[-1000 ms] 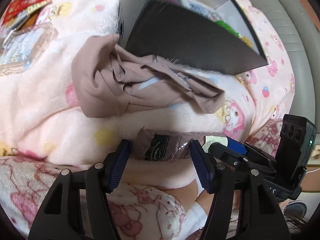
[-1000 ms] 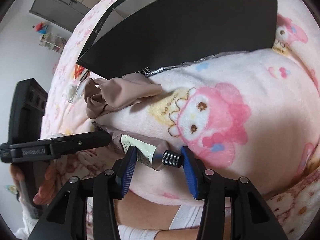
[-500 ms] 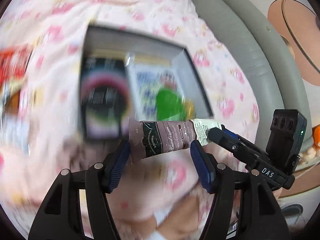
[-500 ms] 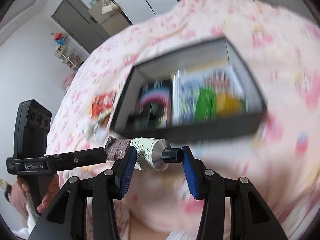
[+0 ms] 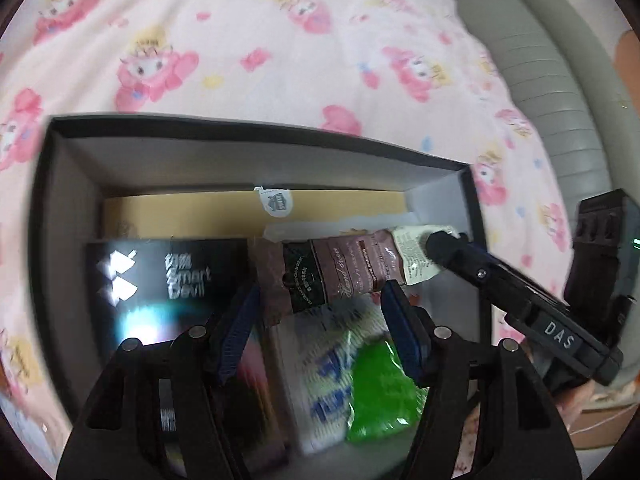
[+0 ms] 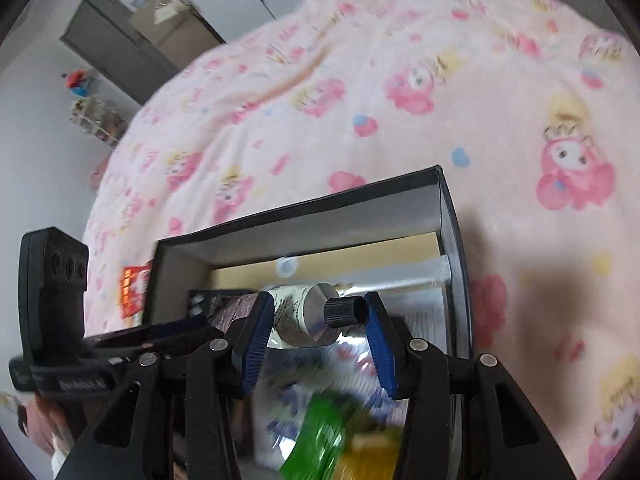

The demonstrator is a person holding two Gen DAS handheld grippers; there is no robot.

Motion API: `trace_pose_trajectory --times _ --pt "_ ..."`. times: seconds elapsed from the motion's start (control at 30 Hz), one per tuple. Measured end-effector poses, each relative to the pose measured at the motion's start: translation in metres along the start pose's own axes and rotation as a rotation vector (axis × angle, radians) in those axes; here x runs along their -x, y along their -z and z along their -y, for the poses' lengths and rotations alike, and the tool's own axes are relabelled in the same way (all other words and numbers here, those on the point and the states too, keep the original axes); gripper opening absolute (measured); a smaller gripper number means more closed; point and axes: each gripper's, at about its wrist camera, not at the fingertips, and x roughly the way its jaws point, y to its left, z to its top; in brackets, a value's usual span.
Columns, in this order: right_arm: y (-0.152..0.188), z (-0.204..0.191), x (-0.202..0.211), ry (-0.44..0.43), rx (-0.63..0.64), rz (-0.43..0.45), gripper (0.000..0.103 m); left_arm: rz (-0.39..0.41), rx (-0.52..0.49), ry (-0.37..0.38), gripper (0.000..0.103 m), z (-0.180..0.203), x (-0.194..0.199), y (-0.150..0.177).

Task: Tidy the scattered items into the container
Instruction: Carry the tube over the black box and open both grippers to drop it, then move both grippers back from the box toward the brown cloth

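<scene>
Left wrist view: tube (image 5: 344,270) pinched by both grippers (image 5: 316,332) (image 6: 316,340) over box (image 5: 256,132) — several items inside, red packet (image 6: 134,290) outside, tube unreleased.

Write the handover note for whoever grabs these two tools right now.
Left tool: shut on the crimped brown end of the hand cream tube.
Right tool: shut on the same tube's black cap end.
Position: the tube hangs level between both tools, above the open black box on the pink blanket.
Done: in the box lie a black Smart Devil package, a blue-and-white packet, a green packet and a tan carton.
Left: lower and release the tube; a red packet lies on the blanket beside the box.
</scene>
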Motion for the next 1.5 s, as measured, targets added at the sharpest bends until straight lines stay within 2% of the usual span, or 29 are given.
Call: trace_pose_trajectory --times 0.07,0.17,0.27,0.3,0.37,0.43,0.5,0.6,0.73,0.87,0.93,0.97,1.03,1.2,1.33,1.5 --pt "-0.005 -0.004 -0.007 0.032 0.045 0.005 0.041 -0.008 0.008 -0.008 0.063 -0.003 -0.013 -0.006" --pt "-0.011 -0.007 -0.017 0.044 0.063 0.006 0.041 0.019 -0.005 -0.016 0.064 0.001 -0.01 -0.013" --pt "-0.012 -0.003 -0.017 0.017 0.053 0.018 0.04 0.04 0.002 0.05 0.062 0.003 0.002 -0.014" --pt "-0.01 -0.003 -0.013 0.006 0.055 0.024 0.04 0.058 -0.005 0.045 0.062 0.005 0.007 -0.013" --pt "-0.007 -0.004 -0.006 0.01 0.061 0.036 0.04 0.083 -0.033 -0.021 0.06 0.009 0.012 -0.007" --pt "-0.004 -0.007 0.002 0.072 0.088 0.056 0.04 0.076 -0.046 -0.08 0.059 0.013 0.011 -0.002" --pt "-0.002 -0.009 0.009 0.12 0.106 0.092 0.039 0.057 -0.059 -0.095 0.059 0.015 0.005 0.002" --pt "-0.005 -0.005 0.02 0.097 0.097 0.127 0.038 0.053 -0.068 -0.131 0.054 0.019 -0.004 -0.001" --pt "-0.008 0.005 0.029 0.079 0.078 0.134 0.038 0.025 -0.04 -0.1 0.05 0.023 -0.02 -0.01" --pt "-0.004 0.004 0.025 0.146 0.113 0.106 0.039 -0.004 -0.059 -0.154 0.051 0.031 -0.041 -0.013" --pt "0.0 0.004 0.021 0.143 0.118 0.096 0.039 0.009 -0.085 -0.119 0.051 0.038 -0.039 -0.013" --pt "0.001 0.003 0.02 0.141 0.12 0.09 0.039 0.015 -0.09 -0.077 0.051 0.041 -0.036 -0.012" --pt "0.004 0.002 0.019 0.141 0.124 0.089 0.039 0.026 -0.085 -0.047 0.051 0.044 -0.029 -0.006" --pt "0.013 -0.011 0.035 0.193 0.164 0.132 0.039 0.125 -0.131 -0.04 0.05 0.054 0.012 0.028" --pt "0.025 -0.029 0.053 0.191 0.2 0.166 0.039 0.232 -0.181 -0.058 0.053 0.064 0.056 0.057" --pt "0.063 -0.067 0.096 0.178 0.324 0.26 0.038 0.27 -0.238 -0.08 0.053 0.072 0.096 0.092"
